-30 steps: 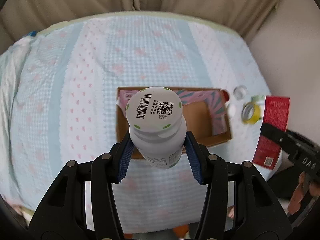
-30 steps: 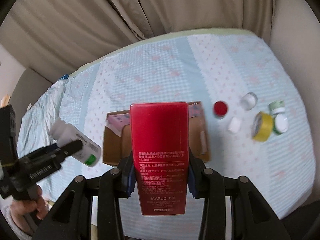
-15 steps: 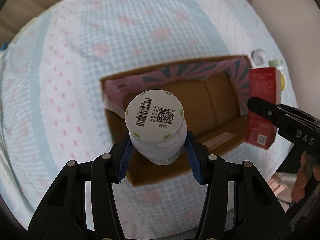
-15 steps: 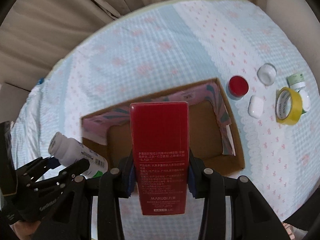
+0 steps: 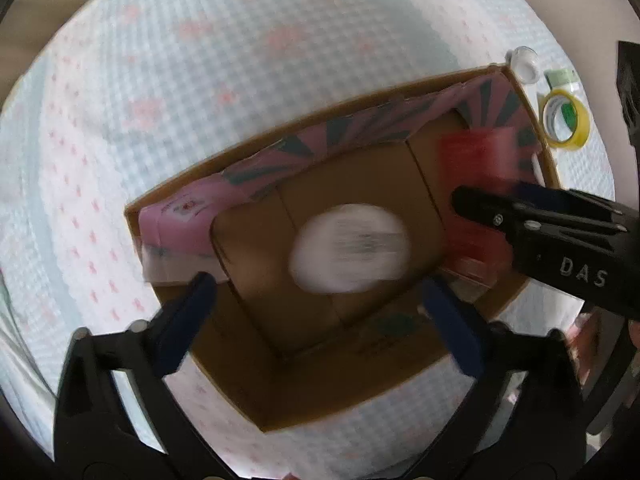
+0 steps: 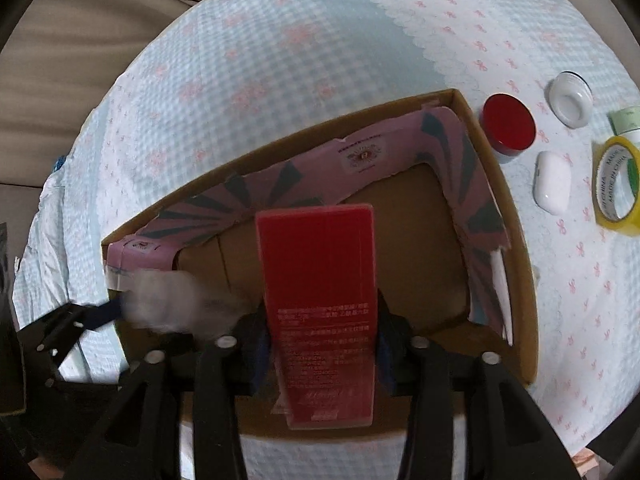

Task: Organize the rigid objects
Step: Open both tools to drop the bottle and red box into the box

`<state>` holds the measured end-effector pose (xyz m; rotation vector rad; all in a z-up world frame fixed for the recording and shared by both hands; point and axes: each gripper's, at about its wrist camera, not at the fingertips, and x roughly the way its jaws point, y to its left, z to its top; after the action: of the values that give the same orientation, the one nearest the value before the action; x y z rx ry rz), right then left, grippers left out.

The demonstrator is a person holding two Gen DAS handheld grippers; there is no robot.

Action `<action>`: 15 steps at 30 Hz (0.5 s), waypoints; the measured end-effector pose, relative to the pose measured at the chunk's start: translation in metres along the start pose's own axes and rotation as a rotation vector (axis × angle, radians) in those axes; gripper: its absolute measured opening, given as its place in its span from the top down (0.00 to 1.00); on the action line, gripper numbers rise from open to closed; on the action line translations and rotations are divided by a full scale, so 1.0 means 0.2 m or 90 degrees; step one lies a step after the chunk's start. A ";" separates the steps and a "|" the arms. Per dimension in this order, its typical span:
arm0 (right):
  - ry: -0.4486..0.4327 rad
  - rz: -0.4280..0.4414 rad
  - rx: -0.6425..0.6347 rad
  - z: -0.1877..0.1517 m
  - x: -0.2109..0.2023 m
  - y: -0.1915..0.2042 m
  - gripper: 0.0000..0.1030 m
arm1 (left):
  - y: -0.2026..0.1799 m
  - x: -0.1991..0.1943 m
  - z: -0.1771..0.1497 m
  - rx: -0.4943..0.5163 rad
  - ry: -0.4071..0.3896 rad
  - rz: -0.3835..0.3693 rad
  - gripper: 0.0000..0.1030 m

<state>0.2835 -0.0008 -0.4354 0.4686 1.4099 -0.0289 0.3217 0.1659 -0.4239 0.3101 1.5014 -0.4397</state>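
- The box [image 5: 304,396] is brown cardboard, open at the top, and it stands on a cloth [image 5: 200,60] with pale blue checks and small pink figures.
- Inside the box, a pink paper liner [image 6: 400,148] with dark rays runs along the far wall and the right wall.
- The left gripper [image 5: 320,312] points down over the box. Its jaws are opening and stand wide apart, and the blue pads [image 5: 188,312] do not touch anything.
- The white bottle [image 5: 350,248] is between these open jaws but free of them. It is blurred, so only a white round end with a dark smeared label shows; it is over the brown floor of the box.
- The right gripper [image 6: 320,344] is also over the box, at its right part. Its jaws are opening too.
- The red carton [image 6: 320,312] is between the right jaws. It is tall, flat and bright red, with small pale printed lines on the lower half. In the right wrist view I cannot tell if the pads still press on it.
- Outside the box, on the cloth at the right, lie a red lid [image 6: 508,126], a white jar [image 6: 570,98], a white case [image 6: 552,182] and a yellow tape roll [image 6: 618,188], near each other.
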 end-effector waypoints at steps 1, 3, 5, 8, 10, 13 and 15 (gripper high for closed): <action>-0.005 -0.001 -0.002 0.00 -0.01 -0.01 0.07 | 0.01 0.00 -0.01 0.003 0.000 0.008 0.00; -0.016 0.003 -0.010 0.00 -0.03 -0.01 0.00 | 0.02 0.02 -0.03 0.002 0.005 0.018 0.00; -0.015 0.003 -0.012 -0.01 -0.04 -0.02 0.00 | 0.07 0.03 -0.07 -0.015 0.006 0.009 0.00; -0.023 0.013 -0.011 -0.03 -0.07 -0.03 0.00 | 0.12 0.03 -0.10 -0.047 0.011 -0.007 0.00; -0.033 0.015 -0.012 -0.04 -0.08 -0.02 0.00 | 0.13 0.02 -0.13 -0.063 0.006 -0.016 0.00; -0.041 0.011 -0.020 -0.06 -0.12 -0.02 0.00 | 0.13 -0.02 -0.15 -0.078 -0.010 -0.021 0.00; -0.048 0.009 -0.029 -0.08 -0.15 -0.01 0.00 | 0.12 -0.05 -0.16 -0.085 -0.023 -0.021 0.00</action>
<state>0.2633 -0.0060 -0.4088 0.4363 1.3307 -0.0031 0.3042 0.2036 -0.4170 0.1722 1.4947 -0.3676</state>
